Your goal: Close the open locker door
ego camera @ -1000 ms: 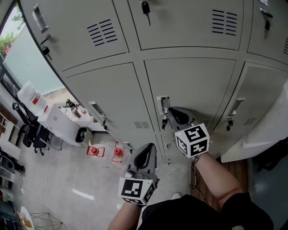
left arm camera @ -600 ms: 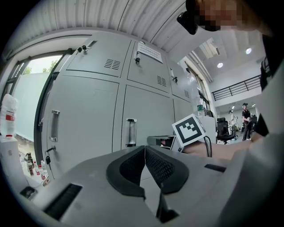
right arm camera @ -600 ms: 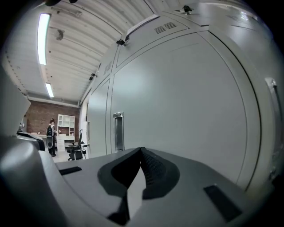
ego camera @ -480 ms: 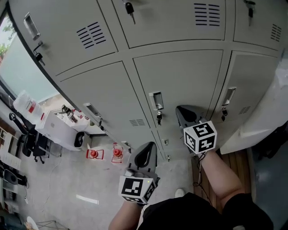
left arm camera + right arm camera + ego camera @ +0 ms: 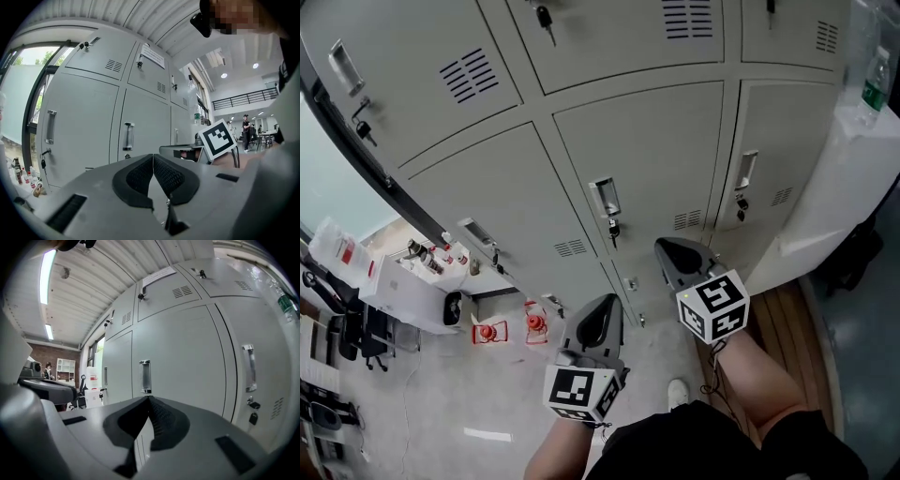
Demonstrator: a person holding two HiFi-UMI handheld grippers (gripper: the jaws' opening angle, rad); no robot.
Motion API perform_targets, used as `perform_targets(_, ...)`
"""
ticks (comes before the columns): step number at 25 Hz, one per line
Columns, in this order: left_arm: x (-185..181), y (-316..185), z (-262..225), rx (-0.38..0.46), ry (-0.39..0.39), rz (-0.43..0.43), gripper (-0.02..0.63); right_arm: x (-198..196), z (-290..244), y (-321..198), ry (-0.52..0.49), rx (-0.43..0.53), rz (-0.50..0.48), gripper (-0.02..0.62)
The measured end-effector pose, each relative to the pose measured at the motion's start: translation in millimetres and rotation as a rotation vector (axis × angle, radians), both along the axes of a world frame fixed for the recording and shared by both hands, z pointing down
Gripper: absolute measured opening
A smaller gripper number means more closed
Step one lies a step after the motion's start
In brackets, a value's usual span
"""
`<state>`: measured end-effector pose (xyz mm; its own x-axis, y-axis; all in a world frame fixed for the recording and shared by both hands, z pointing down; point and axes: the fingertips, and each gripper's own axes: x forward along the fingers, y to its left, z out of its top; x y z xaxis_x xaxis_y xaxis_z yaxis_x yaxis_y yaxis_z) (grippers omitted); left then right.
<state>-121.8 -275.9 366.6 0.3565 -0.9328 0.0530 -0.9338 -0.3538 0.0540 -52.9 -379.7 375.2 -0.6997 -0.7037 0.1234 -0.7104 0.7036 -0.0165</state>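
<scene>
Two grippers hang in front of a wall of grey lockers point(image 5: 487, 202). The left gripper point(image 5: 607, 301) is lower and over the floor point(image 5: 441, 394), and the right gripper point(image 5: 660, 245) is higher and nearer the metal. Each gripper's own view shows its jaws pressed together at the tips with nothing between them. The door point(image 5: 652, 159) straight ahead of the right gripper lies flush in its frame, level with its neighbours, and the gripper is near it but apart from it. Its handle point(image 5: 603, 198) sits at the left edge with a key point(image 5: 614, 230) hanging just below. No view shows whether the latch has caught. The upper doors are cut off by the top of the head view, so only their vents and dangling keys show. At the right a white block point(image 5: 839, 206) runs out of the picture; what it is cannot be made out, and a bottle point(image 5: 872, 82) with a green label stands on it, half cropped. Far left, a small white table point(image 5: 408, 286) carries clutter too small to name, and two red things point(image 5: 488, 332) sit on the floor beside it. The person's torso hides the floor at the bottom edge.
</scene>
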Motion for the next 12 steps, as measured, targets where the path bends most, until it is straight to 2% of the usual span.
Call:
perform_targets(6, 7.8, 22.8, -2.6, 0.009, 0.016, 0.069, 0.018, 15.6, -14.4, 44.0, -0.012, 0.021, 0.047, 0.054)
perform_targets(12, 8.1, 51.7, -3.0, 0.017, 0.027, 0.103, 0.018, 16.5, -20.4, 90.5, -0.002, 0.042, 0.055, 0.054)
